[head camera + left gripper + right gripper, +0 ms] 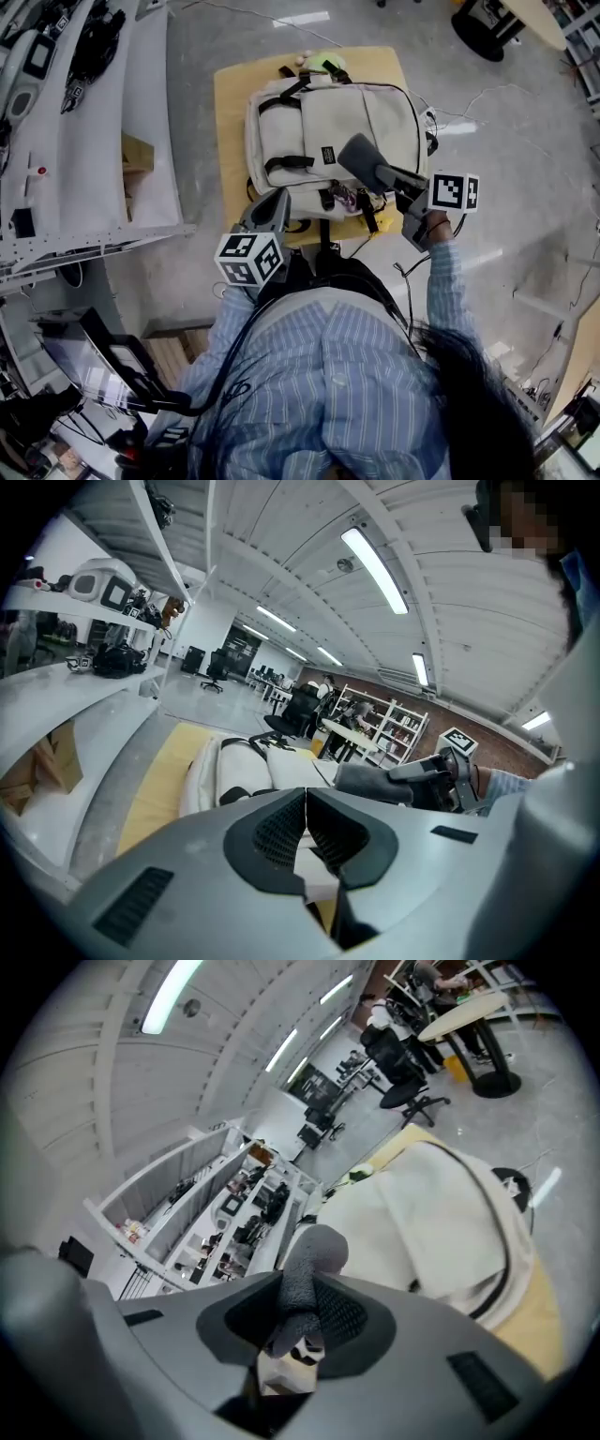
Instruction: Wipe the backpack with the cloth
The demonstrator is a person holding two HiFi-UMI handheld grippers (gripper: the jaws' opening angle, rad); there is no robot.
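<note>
cloth (359, 157) clamped in right hand-held gripper (384, 176), over backpack (323, 117)

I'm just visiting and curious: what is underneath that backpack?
The backpack lies on a small yellow table, whose top shows along the left and far edges. Anything between the bag and the tabletop is covered and cannot be seen.

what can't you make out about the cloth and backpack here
- Whether the cloth touches the backpack: head view looks straight down; no view shows the gap.
- Backpack's near edge: head view, partly behind the right gripper and left gripper.
- Small items at the table's far edge: head view, too small.
</note>
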